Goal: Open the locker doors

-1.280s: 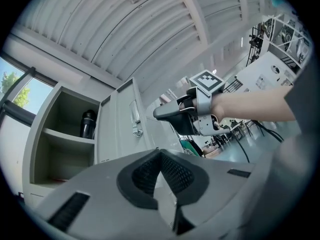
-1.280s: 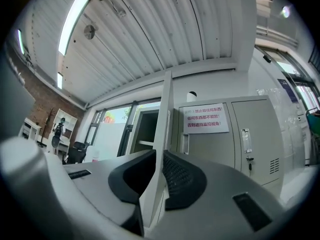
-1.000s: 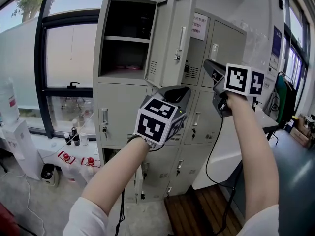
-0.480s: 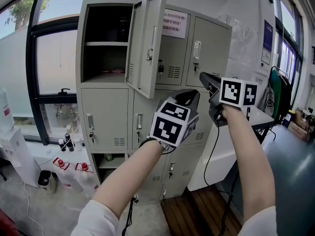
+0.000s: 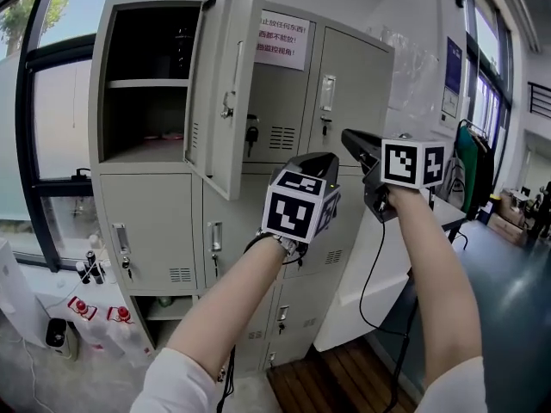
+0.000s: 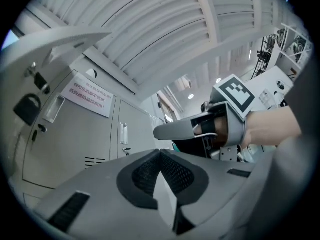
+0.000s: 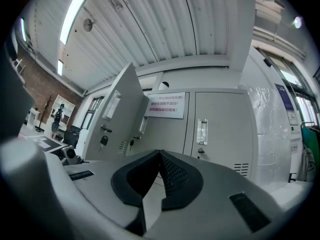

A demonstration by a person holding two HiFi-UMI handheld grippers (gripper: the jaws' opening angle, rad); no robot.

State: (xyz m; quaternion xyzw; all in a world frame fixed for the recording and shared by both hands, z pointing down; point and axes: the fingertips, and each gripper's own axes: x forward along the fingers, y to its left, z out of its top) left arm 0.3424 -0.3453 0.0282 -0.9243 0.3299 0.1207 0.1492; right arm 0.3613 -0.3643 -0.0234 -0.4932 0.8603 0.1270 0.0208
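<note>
Both tools are riding pressed together w/ nothing in them. The right gripper (image 5: 349,136) is showing its pads meeting at the tip in its own view (image 7: 160,156), and the left gripper (image 5: 322,158) is doing the same (image 6: 160,154).

The locker (image 5: 164,222) is standing straight ahead of both, w/ 1 top door (image 5: 225,93) already hanging open at the left and the other doors in view sitting closed.

Key relation: the top-right door (image 5: 353,101) is lying just ahead of and above the right gripper. Its handle (image 5: 327,93) is running vertically, up and a bit left of the jaw tips in the head view. In the right gripper view that handle (image 7: 201,131) is sitting above and right of the tips. So the right gripper is looking like the nearer 1 for it, and the jaws would prob. need spreading 1st.

The middle top door (image 5: 280,101), carrying a notice (image 5: 282,40) and a key (image 5: 251,132) in its lock, is lying up-left of the left gripper. The open door's leaf is jutting out over its left edge, poss. getting in the way there.

A white table (image 5: 344,304) is standing right of the locker, below the right arm. Bottles (image 5: 79,306) are sitting on the floor, well apart at the left.
</note>
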